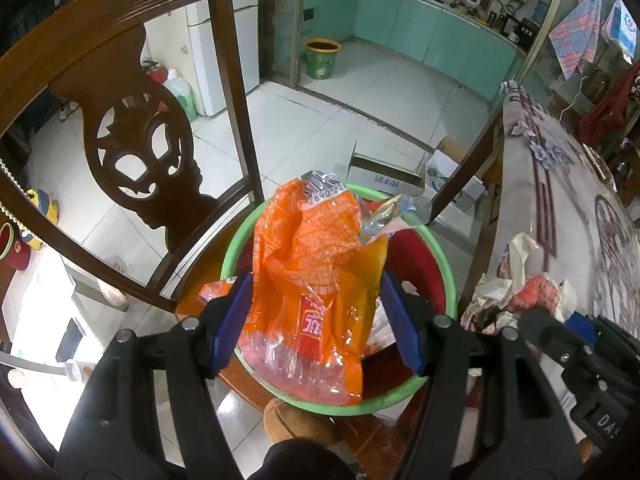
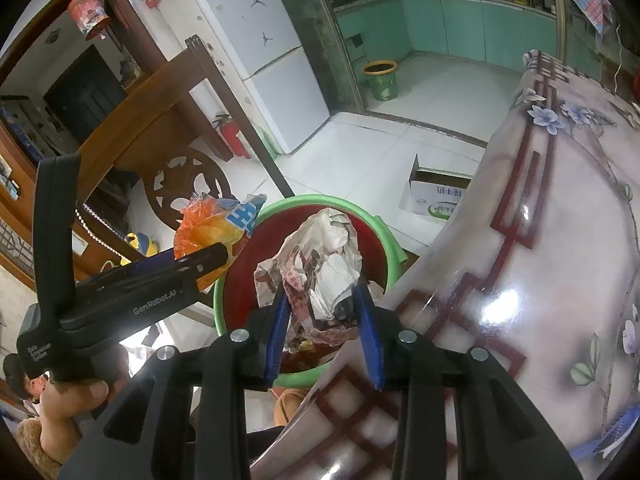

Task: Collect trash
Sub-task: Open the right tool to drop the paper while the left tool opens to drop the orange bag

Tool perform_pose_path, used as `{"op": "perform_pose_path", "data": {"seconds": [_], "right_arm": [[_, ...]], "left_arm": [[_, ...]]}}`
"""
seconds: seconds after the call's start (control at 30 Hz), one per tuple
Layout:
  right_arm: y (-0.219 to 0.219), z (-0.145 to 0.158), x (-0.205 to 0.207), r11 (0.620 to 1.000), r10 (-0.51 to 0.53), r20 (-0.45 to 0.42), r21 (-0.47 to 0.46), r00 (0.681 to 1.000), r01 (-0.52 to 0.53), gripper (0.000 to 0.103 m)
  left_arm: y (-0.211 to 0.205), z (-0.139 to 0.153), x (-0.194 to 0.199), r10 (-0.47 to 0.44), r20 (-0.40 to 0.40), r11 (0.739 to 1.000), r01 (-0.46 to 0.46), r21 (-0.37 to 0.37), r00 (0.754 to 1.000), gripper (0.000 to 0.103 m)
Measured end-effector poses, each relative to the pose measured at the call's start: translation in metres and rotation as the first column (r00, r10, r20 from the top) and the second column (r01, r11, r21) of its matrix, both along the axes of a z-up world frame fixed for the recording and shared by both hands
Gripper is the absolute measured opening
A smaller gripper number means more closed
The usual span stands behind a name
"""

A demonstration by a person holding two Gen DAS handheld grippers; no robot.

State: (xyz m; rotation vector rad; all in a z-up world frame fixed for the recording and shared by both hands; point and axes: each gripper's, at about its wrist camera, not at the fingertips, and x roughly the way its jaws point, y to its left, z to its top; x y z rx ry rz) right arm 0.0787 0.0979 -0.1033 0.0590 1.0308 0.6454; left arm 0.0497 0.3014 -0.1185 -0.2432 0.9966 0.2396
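Observation:
A red bin with a green rim stands on a chair seat beside the table; it also shows in the right wrist view. My left gripper is shut on an orange plastic snack bag and holds it over the bin. The bag also shows in the right wrist view. My right gripper is shut on a crumpled white and red paper wad, held above the bin at the table edge. That wad shows at the right in the left wrist view.
A carved wooden chair back rises left of the bin. The table with a floral cloth is on the right. A cardboard box lies on the tiled floor behind the bin. A green bucket stands by the kitchen doorway.

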Motion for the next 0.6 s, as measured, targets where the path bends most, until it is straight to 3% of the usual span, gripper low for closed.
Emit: {"op": "perform_pose_path", "data": {"seconds": [0.23, 0.43, 0.6], "right_arm": [[0.0034, -0.0010, 0.0000, 1.000, 0.003, 0.003, -0.007, 1.000, -0.003, 0.033], [0.0046, -0.0029, -0.0003, 1.000, 0.000, 0.002, -0.002, 1.000, 0.000, 0.040], [0.0000, -0.0006, -0.0009, 1.000, -0.014, 0.016, 0.004, 1.000, 0.014, 0.054]], "left_arm": [[0.0012, -0.0017, 0.0007, 0.002, -0.003, 1.000, -0.002, -0.004, 1.000, 0.063], [0.0042, -0.0031, 0.0007, 0.017, 0.000, 1.000, -0.017, -0.009, 1.000, 0.066], [0.0063, -0.0021, 0.0012, 0.032, -0.001, 0.999, -0.032, -0.010, 0.999, 0.076]]}}
